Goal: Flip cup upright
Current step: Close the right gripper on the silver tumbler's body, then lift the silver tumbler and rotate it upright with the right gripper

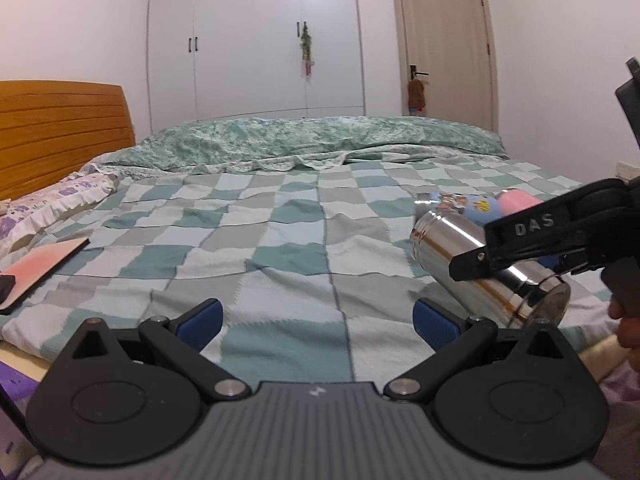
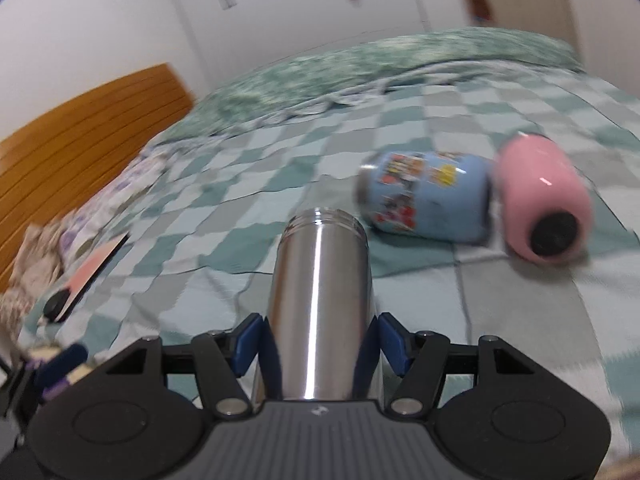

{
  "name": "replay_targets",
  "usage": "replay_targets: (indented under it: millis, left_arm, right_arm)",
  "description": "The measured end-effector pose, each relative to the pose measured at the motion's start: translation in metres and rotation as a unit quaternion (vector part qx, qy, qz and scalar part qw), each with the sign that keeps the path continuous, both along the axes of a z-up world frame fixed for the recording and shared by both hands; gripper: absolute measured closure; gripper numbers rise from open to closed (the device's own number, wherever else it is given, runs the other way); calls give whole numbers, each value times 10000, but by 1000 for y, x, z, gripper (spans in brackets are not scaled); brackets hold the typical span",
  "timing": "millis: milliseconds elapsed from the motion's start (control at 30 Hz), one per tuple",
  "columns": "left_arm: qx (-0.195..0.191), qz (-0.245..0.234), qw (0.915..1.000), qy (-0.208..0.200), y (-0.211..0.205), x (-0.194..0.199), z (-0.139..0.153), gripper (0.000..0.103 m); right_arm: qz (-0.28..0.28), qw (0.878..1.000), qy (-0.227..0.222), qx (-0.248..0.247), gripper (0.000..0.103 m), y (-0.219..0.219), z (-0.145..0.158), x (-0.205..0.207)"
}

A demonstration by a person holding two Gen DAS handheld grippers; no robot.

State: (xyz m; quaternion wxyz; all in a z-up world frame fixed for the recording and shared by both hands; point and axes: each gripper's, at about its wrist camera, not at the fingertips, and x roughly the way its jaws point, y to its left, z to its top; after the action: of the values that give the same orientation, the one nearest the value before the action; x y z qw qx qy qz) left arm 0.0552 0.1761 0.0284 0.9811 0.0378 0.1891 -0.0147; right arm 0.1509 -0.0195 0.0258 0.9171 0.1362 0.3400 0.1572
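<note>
A shiny steel cup [image 2: 320, 300] is clamped between the blue pads of my right gripper [image 2: 318, 346], its threaded mouth pointing away from the camera. In the left wrist view the same steel cup [image 1: 452, 252] hangs tilted above the checked bedspread [image 1: 260, 240], held by the right gripper [image 1: 520, 248] at the right edge. A blue sticker-covered cup [image 2: 428, 196] and a pink cup [image 2: 544, 196] lie on their sides on the bed beyond it. My left gripper [image 1: 318, 322] is open and empty, low over the near bed edge.
A red-faced tablet or book [image 1: 40, 268] lies at the bed's left side by a floral pillow [image 1: 48, 204]. A rolled green quilt [image 1: 320, 136] lies across the far side. A wooden headboard [image 1: 60, 132] stands on the left; wardrobe and door stand behind.
</note>
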Motion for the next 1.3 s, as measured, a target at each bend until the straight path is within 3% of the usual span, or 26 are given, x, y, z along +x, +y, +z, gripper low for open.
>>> replay_targets:
  millis: [200, 400, 433, 500, 533, 567, 700, 800, 1067, 1300]
  left_arm:
    - [-104, -37, 9999, 16, -5, -10, -3, 0]
    - [-67, 122, 9999, 60, -7, -15, -4, 0]
    - [-35, 125, 9999, 88, -9, -14, -4, 0]
    - [44, 138, 9998, 104, -13, -16, -2, 0]
    - [66, 134, 9998, 100, -16, -17, 1, 0]
    - [73, 114, 9999, 100, -17, -18, 3, 0]
    - [111, 5, 9998, 186, -30, -18, 12, 0]
    - [75, -157, 9993, 338, -45, -8, 21, 0]
    - [63, -309, 9945, 1001, -100, 57, 37, 0]
    - [257, -64, 9831, 1814, -142, 120, 26, 0]
  right_arm:
    - [-623, 9979, 184, -63, 41, 0, -19, 6]
    - [-612, 9979, 227, -48, 40, 5, -26, 9]
    - [-513, 9982, 295, -59, 39, 5, -27, 11]
    - [-335, 9981, 507, -58, 22, 3, -29, 15]
    - [-210, 9986, 468, -92, 6, 0, -27, 13]
    - [-95, 9994, 338, -72, 2, -4, -24, 9]
    - [459, 9974, -555, 50, 0, -40, 1, -9]
    - [701, 9911, -1096, -279, 0, -75, 17, -15]
    - [667, 9878, -1233, -675, 0, -158, 14, 3]
    - [770, 9868, -1250, -689, 0, -195, -7, 17]
